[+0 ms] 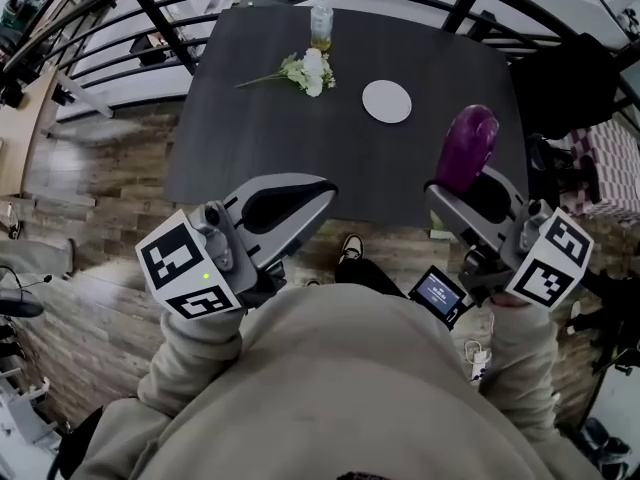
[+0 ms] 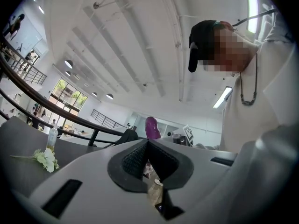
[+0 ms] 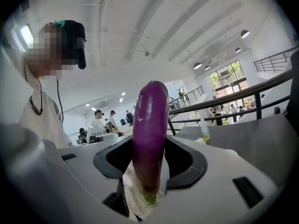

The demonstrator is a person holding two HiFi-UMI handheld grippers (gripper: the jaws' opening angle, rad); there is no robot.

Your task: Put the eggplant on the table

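Eggplant (image 1: 468, 146) is not yet on the table (image 1: 270, 138). It stands upright in the right gripper (image 1: 470, 190), whose wide-set jaws clamp it, over the table's near right corner. The left gripper (image 2: 147, 146) is closed and empty. Lowering and release remain to be done.

The eggplant (image 1: 470, 146) is glossy purple, green at its stem end. The table (image 1: 260, 138) is dark grey; the plate (image 1: 386, 101) and flowers (image 1: 310, 71) white. Grey fingers (image 1: 312, 218) carry black pads (image 1: 283, 205); marker cubes (image 1: 190, 268) show black-and-white squares.
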